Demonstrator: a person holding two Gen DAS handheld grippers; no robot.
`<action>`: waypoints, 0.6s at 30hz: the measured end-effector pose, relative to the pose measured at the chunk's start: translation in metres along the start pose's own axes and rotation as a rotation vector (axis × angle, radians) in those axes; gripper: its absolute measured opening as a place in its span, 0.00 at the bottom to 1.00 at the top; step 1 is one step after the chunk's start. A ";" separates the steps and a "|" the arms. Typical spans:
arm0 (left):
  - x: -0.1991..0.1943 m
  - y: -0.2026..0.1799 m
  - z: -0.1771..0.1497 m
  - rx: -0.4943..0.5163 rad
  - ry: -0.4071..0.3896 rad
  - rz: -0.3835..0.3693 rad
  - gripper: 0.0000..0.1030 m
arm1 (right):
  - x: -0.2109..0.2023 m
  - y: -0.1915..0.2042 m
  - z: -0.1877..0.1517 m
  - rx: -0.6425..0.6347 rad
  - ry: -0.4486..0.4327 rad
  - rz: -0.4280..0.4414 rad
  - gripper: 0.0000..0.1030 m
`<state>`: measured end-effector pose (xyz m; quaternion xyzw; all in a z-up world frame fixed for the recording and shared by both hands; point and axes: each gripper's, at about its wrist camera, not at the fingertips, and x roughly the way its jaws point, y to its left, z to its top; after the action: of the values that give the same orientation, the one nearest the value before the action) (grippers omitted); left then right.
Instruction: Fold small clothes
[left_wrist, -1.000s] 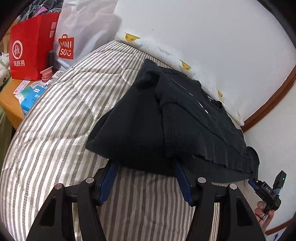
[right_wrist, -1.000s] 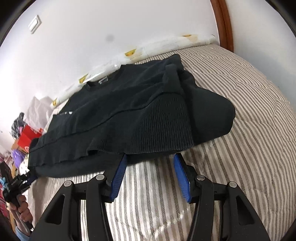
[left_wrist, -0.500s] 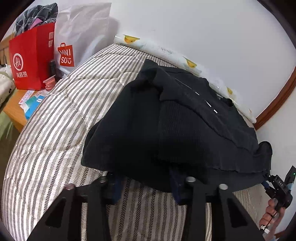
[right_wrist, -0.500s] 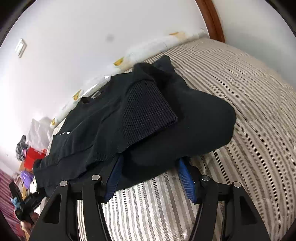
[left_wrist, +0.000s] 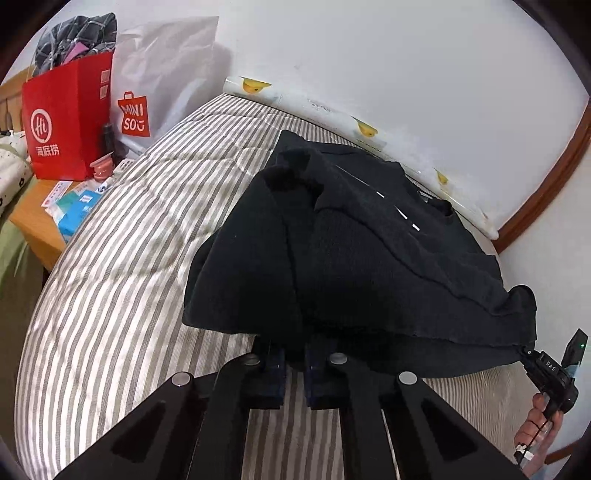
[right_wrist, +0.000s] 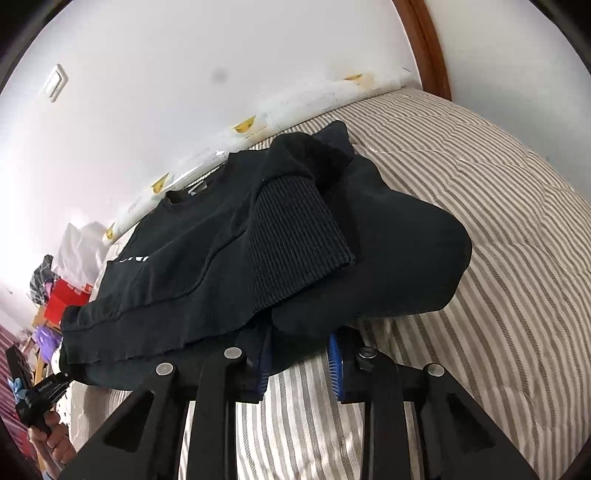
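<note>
A black sweatshirt (left_wrist: 369, 258) lies on the striped bed, its sleeves folded over the body; the ribbed cuff (right_wrist: 295, 240) shows on top. My left gripper (left_wrist: 293, 354) is shut on the sweatshirt's near hem at the left corner, which is lifted a little. My right gripper (right_wrist: 299, 354) has its blue pads closed in on the hem at the other corner, with cloth bunched between them. The right gripper also shows at the right edge of the left wrist view (left_wrist: 550, 369); the left one shows at the lower left of the right wrist view (right_wrist: 48, 387).
The striped bed cover (left_wrist: 129, 258) runs up to a white wall with a rolled pad (left_wrist: 332, 110) along it. A red paper bag (left_wrist: 66, 114), a white Miniso bag (left_wrist: 159, 81) and a wooden side table (left_wrist: 33, 218) with small items stand left of the bed.
Both grippers moved forward under the hem and closed on it. The near edge of the sweatshirt has risen off the bed.
</note>
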<state>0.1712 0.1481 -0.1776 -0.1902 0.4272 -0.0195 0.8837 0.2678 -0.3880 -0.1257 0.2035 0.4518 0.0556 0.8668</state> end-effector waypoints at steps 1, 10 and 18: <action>-0.003 -0.001 -0.004 0.004 0.001 0.003 0.07 | -0.005 -0.001 -0.004 -0.008 0.007 0.002 0.25; -0.042 -0.005 -0.055 0.069 0.005 0.021 0.07 | -0.047 -0.013 -0.045 -0.053 0.020 -0.021 0.25; -0.063 -0.006 -0.090 0.132 0.014 0.027 0.08 | -0.082 -0.024 -0.079 -0.074 0.027 -0.048 0.28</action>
<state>0.0633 0.1263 -0.1790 -0.1255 0.4338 -0.0374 0.8914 0.1540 -0.4091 -0.1131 0.1599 0.4656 0.0542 0.8687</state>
